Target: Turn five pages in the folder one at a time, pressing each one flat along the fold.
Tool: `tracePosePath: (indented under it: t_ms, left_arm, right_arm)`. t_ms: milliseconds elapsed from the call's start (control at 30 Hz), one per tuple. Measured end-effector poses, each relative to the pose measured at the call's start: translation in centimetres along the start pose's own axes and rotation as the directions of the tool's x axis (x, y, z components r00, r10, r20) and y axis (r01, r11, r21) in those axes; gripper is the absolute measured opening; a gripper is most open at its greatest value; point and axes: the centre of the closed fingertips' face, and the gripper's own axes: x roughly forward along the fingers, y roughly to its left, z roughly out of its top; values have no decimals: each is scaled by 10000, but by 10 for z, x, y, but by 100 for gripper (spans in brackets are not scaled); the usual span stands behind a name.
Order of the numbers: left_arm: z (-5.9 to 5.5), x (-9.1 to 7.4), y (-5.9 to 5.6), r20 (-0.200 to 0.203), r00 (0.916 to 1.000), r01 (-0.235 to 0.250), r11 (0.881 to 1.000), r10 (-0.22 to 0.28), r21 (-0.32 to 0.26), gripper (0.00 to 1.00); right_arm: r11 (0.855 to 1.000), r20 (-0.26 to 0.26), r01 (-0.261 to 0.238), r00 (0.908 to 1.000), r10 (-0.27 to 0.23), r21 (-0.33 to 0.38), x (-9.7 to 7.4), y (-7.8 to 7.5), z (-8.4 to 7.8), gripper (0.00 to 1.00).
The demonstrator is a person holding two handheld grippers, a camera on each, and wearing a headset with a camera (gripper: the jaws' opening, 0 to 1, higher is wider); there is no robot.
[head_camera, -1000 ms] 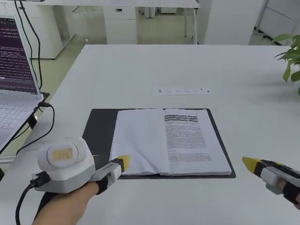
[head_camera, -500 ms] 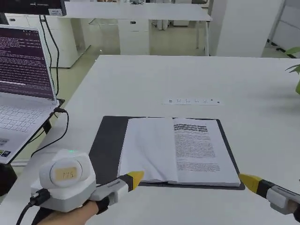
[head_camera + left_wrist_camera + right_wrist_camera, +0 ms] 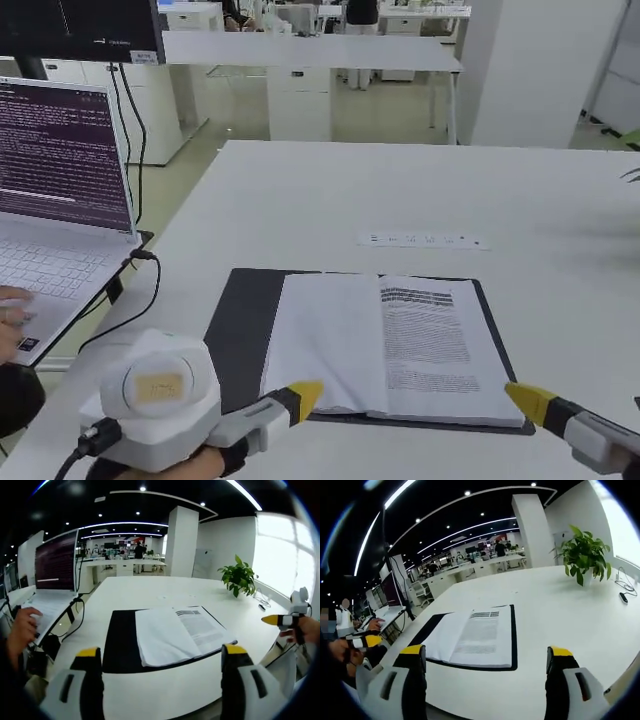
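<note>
Open black folder of white printed pages lies by the white bench's near edge. Left hand-held gripper and right hand-held gripper gape empty. Pages look light, floppy: pinch an outer corner.

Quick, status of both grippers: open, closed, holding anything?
Left gripper: open, jaws wide apart, holding nothing.
Right gripper: open, jaws wide apart, holding nothing.
</note>
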Motion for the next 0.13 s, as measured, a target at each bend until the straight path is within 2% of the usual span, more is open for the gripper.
tracePosePath:
  t_ms: [133]
  left_arm:
    - [-5,0,-2,24,10000,85,9999,-85,-134,99]
  right_arm:
    - [9999,-69,-82,9999,81,-59,2,5,-5,100]
